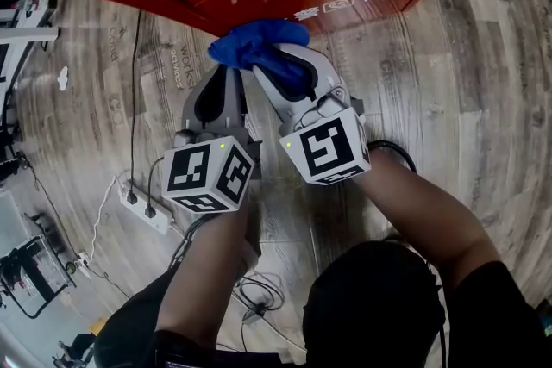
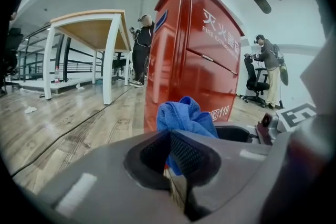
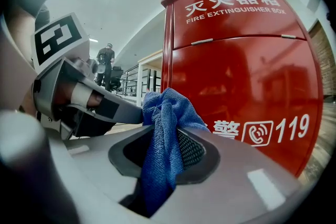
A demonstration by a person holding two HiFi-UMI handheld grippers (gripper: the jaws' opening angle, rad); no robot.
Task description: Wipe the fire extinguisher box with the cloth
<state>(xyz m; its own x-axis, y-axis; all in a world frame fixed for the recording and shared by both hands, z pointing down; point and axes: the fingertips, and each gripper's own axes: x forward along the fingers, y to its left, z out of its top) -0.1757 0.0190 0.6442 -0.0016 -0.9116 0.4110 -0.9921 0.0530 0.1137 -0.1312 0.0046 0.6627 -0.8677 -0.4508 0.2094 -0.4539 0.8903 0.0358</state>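
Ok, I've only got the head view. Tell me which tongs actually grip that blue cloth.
Observer: In the right gripper view, the cloth runs down between the pads of the right tongs, pinched there.
Operator: Now check the left.
Observer: In the left gripper view, the left tongs are closed on a thin strip of the same blue at their tip.
Operator: Report anyone nearby.
Observer: A person stands behind the fire extinguisher box, beside a wood-topped table with white legs.
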